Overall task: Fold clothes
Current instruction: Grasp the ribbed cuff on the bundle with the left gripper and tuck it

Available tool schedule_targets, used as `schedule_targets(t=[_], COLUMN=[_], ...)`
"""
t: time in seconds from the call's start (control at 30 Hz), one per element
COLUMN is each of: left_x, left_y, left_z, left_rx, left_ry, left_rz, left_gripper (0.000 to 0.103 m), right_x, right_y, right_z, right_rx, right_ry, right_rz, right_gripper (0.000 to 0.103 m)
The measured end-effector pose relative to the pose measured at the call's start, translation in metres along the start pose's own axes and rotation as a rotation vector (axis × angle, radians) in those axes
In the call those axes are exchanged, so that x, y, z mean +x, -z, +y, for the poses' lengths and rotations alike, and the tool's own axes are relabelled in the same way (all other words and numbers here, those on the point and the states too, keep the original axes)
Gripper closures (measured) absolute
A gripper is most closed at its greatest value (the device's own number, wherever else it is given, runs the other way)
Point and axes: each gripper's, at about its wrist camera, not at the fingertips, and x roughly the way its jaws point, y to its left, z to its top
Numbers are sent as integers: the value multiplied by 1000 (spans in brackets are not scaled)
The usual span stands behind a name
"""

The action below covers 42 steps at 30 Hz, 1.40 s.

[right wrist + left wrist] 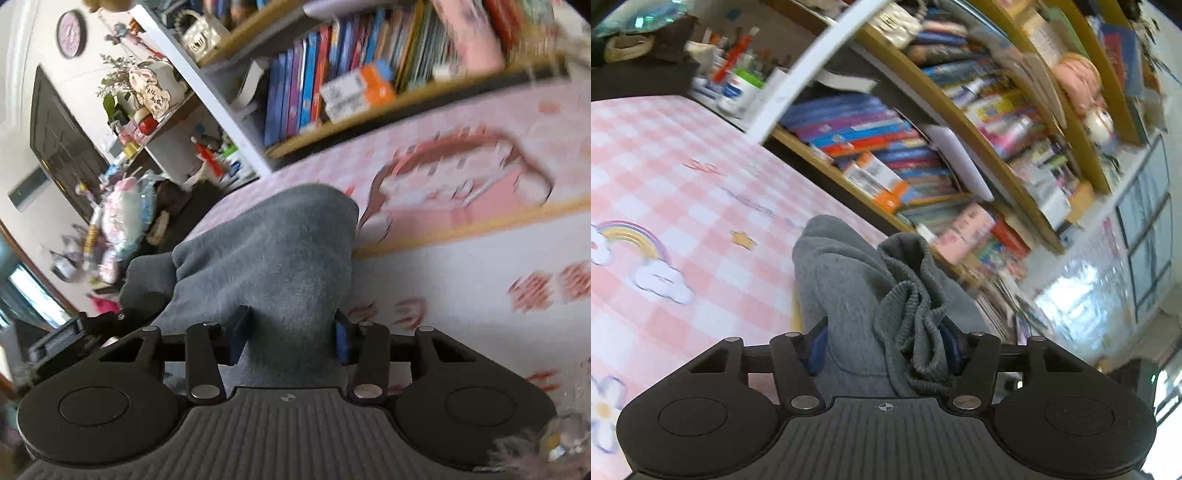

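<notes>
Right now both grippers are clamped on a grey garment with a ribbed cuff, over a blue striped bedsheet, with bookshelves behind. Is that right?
Not quite: the bedsheet is pink and white checked, not blue striped, as the left wrist view shows. The left gripper and right gripper do clamp the grey garment, ribbed cuff, bookshelves behind.

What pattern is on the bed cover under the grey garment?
Pink-and-white checks with rainbow, cloud and star prints on the bed cover; clearest in the left wrist view.

Matt grey fleece garment (842,291)

Both wrist views close, tilted, angled slightly down along fingers; share grey garment (846,280), bookshelf (923,155).
</notes>
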Motion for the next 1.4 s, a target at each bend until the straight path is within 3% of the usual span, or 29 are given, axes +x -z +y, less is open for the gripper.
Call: schedule_targets(t=[0.1, 0.27, 0.33, 0.43, 0.53, 0.67, 1.4], left_x=[5, 9, 13, 17, 18, 16, 71], left_y=[1, 0, -1, 0, 1, -1, -49], left_z=[1, 9, 13, 17, 13, 4, -10], left_rx=[-3, -19, -36, -59, -42, -2, 41], left_ry=[-7, -7, -5, 4, 4, -5, 28], left_rz=[9, 27, 35, 40, 32, 21, 4], left_gripper=[45, 33, 27, 26, 31, 41, 43], right_x=[-2, 9, 15, 21, 23, 17, 27], right_y=[0, -1, -1, -1, -2, -6, -68], right_z=[-6, -17, -23, -34, -34, -22, -26], right_rx=[-2, 76, 125, 203, 212, 129, 5], right_ry=[0, -28, -44, -88, -109, -104, -60], right_rz=[15, 52, 71, 92, 102, 76, -15], right_gripper=[60, 42, 39, 38, 48, 62, 63])
